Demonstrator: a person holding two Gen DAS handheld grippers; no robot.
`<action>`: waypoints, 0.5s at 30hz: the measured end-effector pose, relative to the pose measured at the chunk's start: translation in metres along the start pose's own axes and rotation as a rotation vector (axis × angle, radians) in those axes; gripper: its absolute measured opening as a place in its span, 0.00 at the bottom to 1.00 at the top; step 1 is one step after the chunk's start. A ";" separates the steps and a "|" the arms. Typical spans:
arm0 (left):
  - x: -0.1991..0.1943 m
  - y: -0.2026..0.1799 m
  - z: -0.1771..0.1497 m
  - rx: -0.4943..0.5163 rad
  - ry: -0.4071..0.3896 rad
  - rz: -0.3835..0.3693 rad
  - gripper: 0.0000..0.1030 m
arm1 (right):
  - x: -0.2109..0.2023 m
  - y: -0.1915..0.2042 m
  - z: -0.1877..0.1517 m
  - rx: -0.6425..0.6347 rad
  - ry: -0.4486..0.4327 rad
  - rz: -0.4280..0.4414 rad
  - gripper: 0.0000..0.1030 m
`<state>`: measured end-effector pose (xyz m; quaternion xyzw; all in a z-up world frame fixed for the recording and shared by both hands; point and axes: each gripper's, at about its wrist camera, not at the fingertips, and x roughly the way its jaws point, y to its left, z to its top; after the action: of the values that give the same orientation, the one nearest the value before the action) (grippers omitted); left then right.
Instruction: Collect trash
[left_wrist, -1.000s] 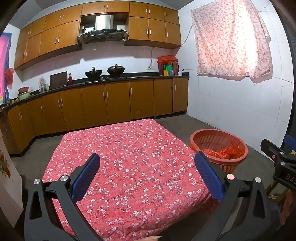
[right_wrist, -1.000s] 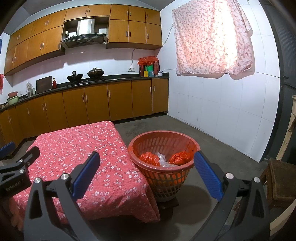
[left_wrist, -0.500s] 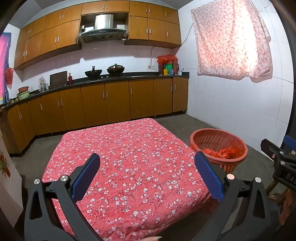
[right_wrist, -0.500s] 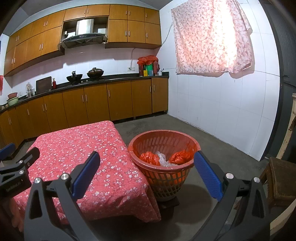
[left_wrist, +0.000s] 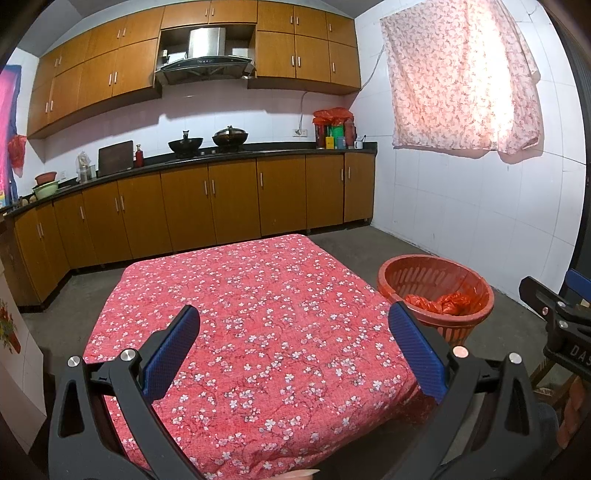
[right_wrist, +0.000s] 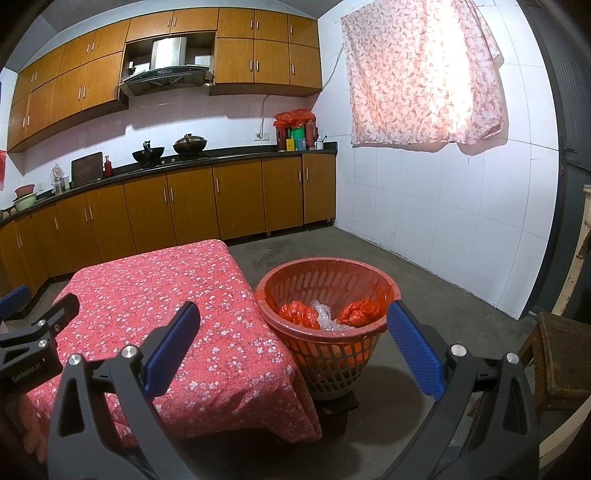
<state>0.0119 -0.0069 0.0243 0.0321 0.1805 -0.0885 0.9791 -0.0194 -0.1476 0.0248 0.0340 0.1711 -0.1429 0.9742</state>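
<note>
From my left wrist camera, my left gripper (left_wrist: 295, 339) hangs above the near half of a low table under a red cloth with small white blossoms (left_wrist: 243, 295), its blue pads spread wide with nothing between them. To the right of the table, just beside its edge, stands the orange plastic basket (left_wrist: 417, 275) on the concrete floor, and crumpled red bags (left_wrist: 441, 303) lie inside it. At the far right edge my right gripper (left_wrist: 557, 321) shows only in part. Behind the table runs a line of brown cabinets (left_wrist: 229, 203) under a dark counter with two woks on it.

From my right wrist camera, my right gripper (right_wrist: 293, 339) also has its pads well apart and empty, poised near the table's right corner and the basket (right_wrist: 351, 360). Inside the basket I see two bunched red bags (right_wrist: 299, 314) with a crinkled clear plastic piece (right_wrist: 327, 317) between them. My left gripper (right_wrist: 37, 339) shows at the left edge over the cloth (right_wrist: 147, 288). A wooden stool (right_wrist: 565, 354) stands at the right.
</note>
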 end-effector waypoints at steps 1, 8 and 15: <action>0.000 0.000 0.000 0.000 0.001 0.000 0.98 | 0.000 0.000 0.000 0.000 0.000 -0.001 0.96; 0.000 0.000 0.001 0.000 0.000 -0.001 0.98 | 0.000 0.000 0.001 0.001 0.000 0.001 0.96; 0.000 0.000 0.001 0.000 0.001 0.000 0.98 | -0.001 0.001 -0.001 0.001 0.003 0.001 0.96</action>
<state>0.0119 -0.0066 0.0252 0.0320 0.1812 -0.0886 0.9789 -0.0203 -0.1463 0.0243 0.0349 0.1724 -0.1423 0.9741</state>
